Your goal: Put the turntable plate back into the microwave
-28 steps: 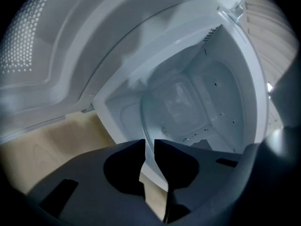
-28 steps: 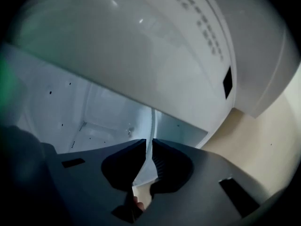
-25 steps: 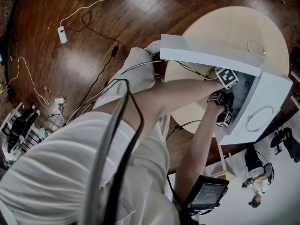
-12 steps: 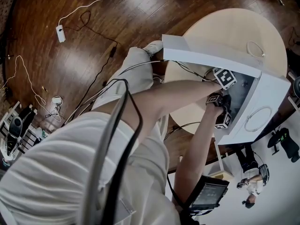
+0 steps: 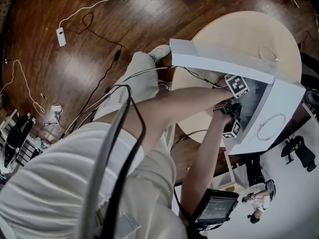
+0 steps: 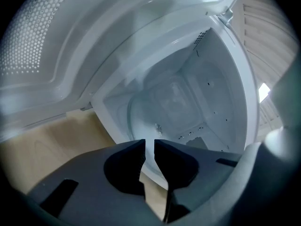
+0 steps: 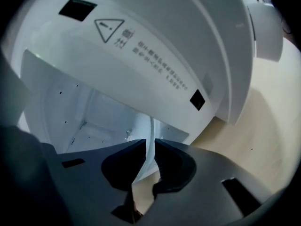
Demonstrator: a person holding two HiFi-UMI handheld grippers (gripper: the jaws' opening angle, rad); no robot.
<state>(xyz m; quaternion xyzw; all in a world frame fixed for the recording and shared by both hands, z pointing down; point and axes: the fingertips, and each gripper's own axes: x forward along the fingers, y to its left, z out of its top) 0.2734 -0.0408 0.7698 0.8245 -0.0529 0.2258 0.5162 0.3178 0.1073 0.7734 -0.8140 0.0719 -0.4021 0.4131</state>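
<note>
Gripping the turntable plate (image 6: pixel 165 106) by its rim with left hand-held gripper (image 6: pixel 149 148) and right hand-held gripper (image 7: pixel 149 148), jaws narrow, at the open microwave (image 5: pixel 285 102)

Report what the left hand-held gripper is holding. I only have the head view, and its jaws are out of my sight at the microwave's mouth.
Observer: The left hand-held gripper is shut on the near rim of the clear turntable plate.
Operator: Check the right one.
Observer: The right hand-held gripper pinches the plate's thin edge, which runs up between its jaws.
Operator: Say where the plate is.
Observer: Most of it is inside the microwave cavity. I cannot tell whether it is seated.
</note>
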